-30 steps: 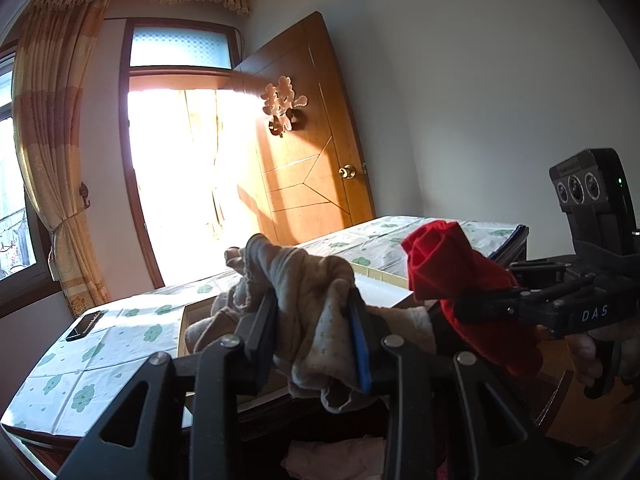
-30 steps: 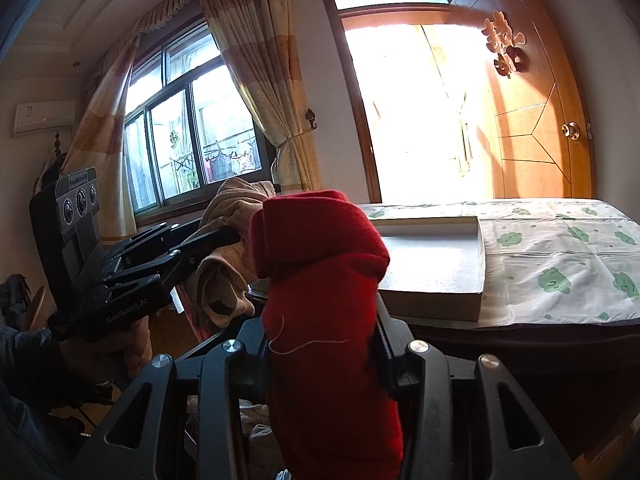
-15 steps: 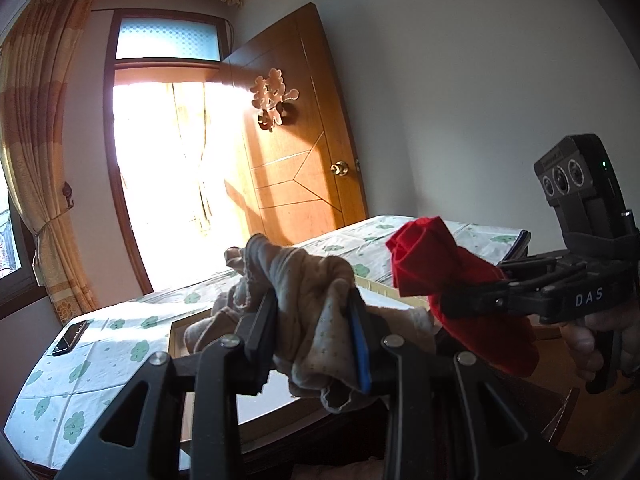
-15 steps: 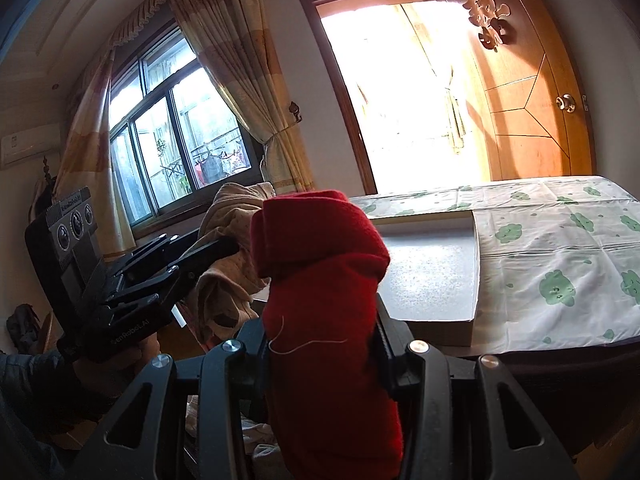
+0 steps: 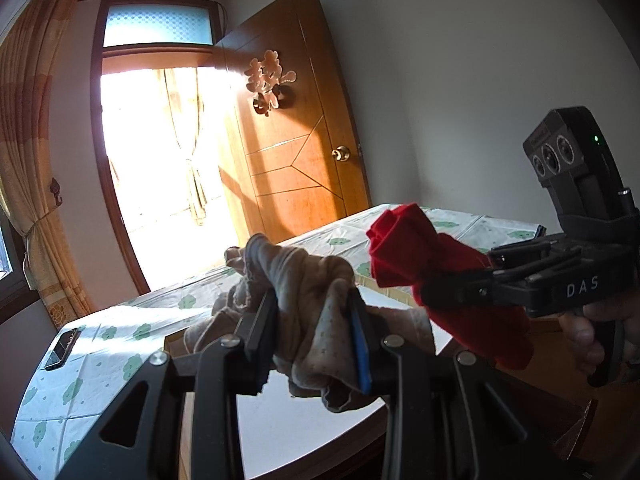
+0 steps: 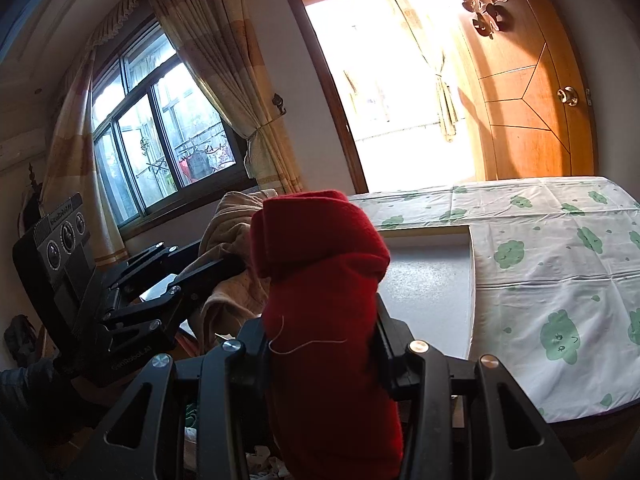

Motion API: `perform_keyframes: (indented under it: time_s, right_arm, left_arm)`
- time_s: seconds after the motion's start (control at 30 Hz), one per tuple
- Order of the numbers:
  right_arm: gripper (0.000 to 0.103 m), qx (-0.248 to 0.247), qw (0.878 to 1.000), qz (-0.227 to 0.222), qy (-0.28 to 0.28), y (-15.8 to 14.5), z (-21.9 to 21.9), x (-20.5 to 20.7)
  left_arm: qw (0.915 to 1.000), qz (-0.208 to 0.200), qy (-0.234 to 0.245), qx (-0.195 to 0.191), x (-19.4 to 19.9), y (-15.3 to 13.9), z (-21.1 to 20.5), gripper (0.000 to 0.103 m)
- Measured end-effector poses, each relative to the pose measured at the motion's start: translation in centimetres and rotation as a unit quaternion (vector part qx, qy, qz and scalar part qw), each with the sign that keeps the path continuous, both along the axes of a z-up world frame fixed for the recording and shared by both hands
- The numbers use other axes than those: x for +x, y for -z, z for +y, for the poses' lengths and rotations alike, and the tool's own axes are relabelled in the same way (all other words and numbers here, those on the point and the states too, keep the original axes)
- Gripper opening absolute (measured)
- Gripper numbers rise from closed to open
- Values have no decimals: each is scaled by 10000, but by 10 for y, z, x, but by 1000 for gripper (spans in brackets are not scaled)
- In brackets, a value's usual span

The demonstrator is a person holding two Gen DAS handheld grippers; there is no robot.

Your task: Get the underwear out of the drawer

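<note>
- Overall, the largest surface is a table under a white cloth printed with green cloud shapes; it fills the right of the right wrist view and runs behind both bundles in the left wrist view
- Behind it, an open wooden door with a round brass knob and a pale cut-out ornament; the doorway beside it is blown out by sunlight
- Window with dark frames on the left of the right wrist view, tied-back beige curtains on either side
- Flat white box lies on the cloth, its near edge close to both grippers
- Left gripper: jaws narrow, clamped on beige underwear with small dots; fabric bunches up above the pads and hangs below them, off the table, held in the air
- Right gripper: jaws narrow, pressed on red underwear; the cloth rises in a rounded fold above the fingers and drapes down between them; a loose pale thread lies across its front
- Both bundles sit side by side, near but apart; the red one is right of the beige one in the left wrist view
- A person's hand wraps the right gripper's handle
- Dark phone lies flat on the far left of the cloth, well apart from the box
</note>
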State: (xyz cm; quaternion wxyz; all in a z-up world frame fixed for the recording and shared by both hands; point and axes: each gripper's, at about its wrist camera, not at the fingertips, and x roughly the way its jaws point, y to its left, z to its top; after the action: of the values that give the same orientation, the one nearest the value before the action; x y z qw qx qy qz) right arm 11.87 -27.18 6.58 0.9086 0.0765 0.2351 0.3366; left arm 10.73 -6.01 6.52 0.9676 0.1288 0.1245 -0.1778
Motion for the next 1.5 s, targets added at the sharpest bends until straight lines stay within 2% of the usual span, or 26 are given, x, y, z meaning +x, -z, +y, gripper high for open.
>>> perform_keyframes:
  time_s: [0.27,0.53,0.9,1.2,1.5]
  right_arm:
    - [44,-79,9999,61,78,-1,1,15]
    - [44,-128,9997,177,122,-5,5,39]
    - [44,-161,9989,389,201,-12,15,82]
    - [44,-204,9961,777,371,-10,18,123]
    - [44,-288,9902,1249,561,1,24,162]
  left_arm:
    - [10000,-13,-18,84,11,-2,-5,31]
    - [9998,189,-25,110,33,-2,-7,31]
    - [9988,359,-49,335,66,-5,-14,31]
    - [9959,796,29,417,103,-2,-16,31]
    - [9897,1342,127,490,145,6,-19,31]
